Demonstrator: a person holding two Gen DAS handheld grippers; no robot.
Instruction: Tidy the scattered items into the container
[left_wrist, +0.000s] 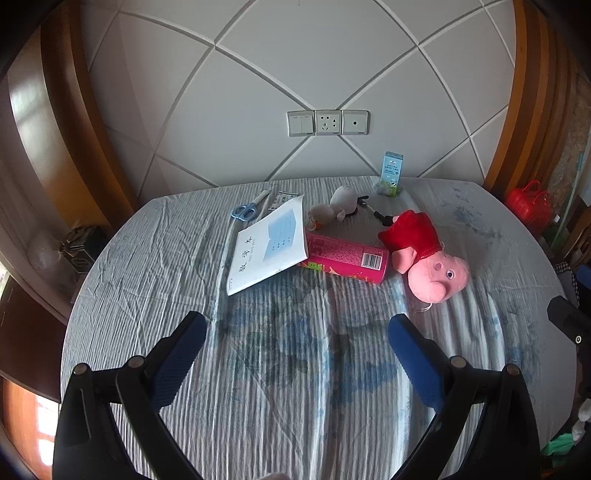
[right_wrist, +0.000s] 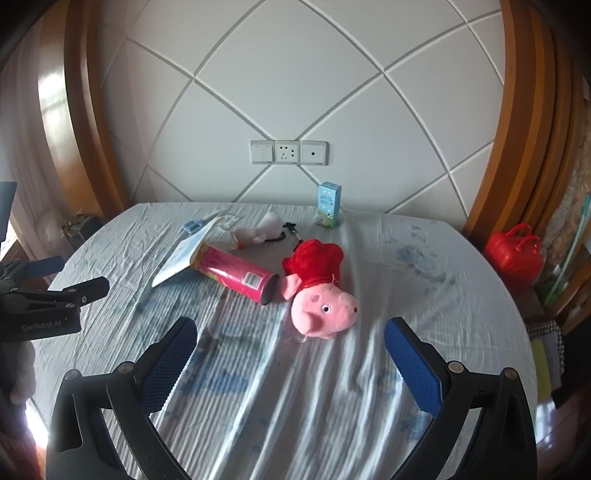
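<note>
Left gripper (left_wrist: 297, 325) hangs over the bed (left_wrist: 288, 369), jaws wide apart, nothing btwn them. Ahead: maths exercise book (left_wrist: 267, 247) leaning on a pink snack tube (left_wrist: 345, 258) lying on its side. Pig plush (left_wrist: 424, 254) just right of tube. Behind: blue scissors (left_wrist: 244, 212), white plush (left_wrist: 338, 208), milk carton (left_wrist: 390, 173) upright near wall.
</note>
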